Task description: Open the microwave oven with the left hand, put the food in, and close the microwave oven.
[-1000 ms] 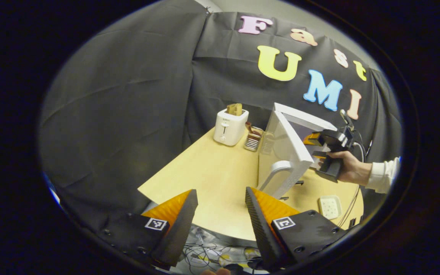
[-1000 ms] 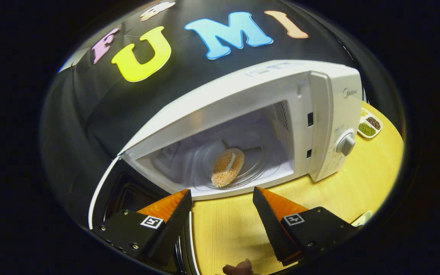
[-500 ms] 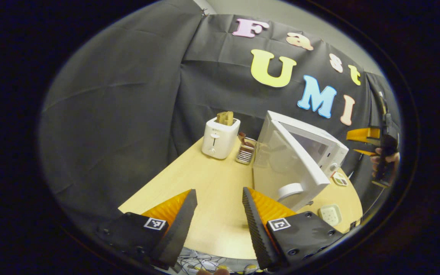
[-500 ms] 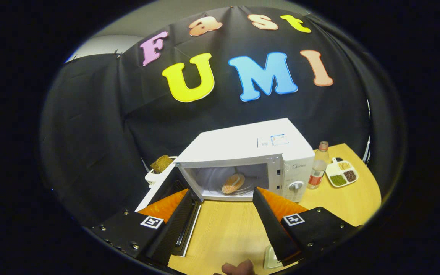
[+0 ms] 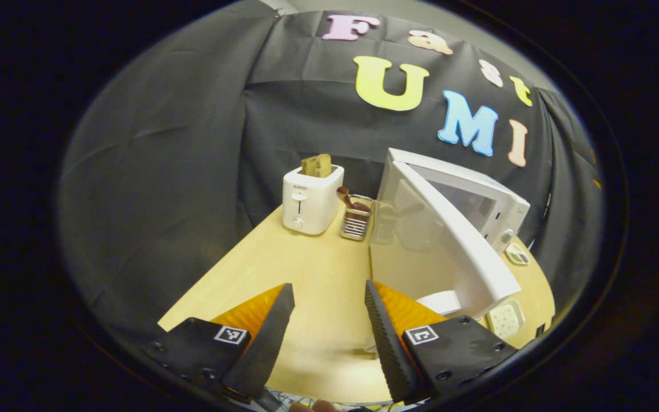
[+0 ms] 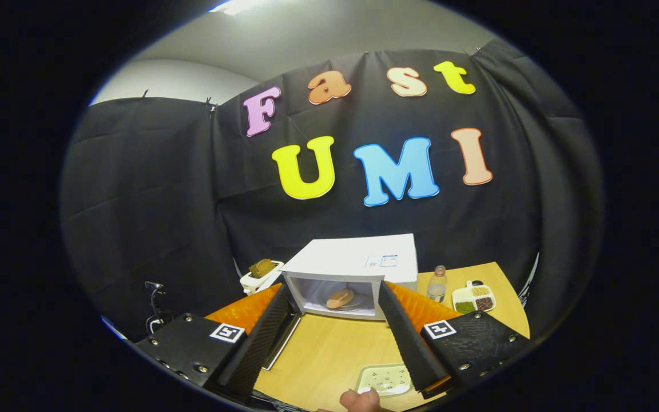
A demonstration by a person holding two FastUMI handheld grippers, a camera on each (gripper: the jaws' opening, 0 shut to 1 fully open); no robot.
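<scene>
Right gripper view is looking straight into the microwave (image 6: 358, 269) at lower centre, with the food (image 6: 340, 298) sitting inside and the right gripper (image 6: 334, 320) fingers spread apart, holding nothing. Left gripper view is catching the door (image 5: 455, 240) swung open at centre right, a toaster (image 5: 310, 197) sitting behind on the surface (image 5: 312, 274), left gripper (image 5: 326, 320) fingers also parted and empty.

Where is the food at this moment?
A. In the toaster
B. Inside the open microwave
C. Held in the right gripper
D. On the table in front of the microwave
B: the food lies inside the microwave, whose door stands open.
</scene>
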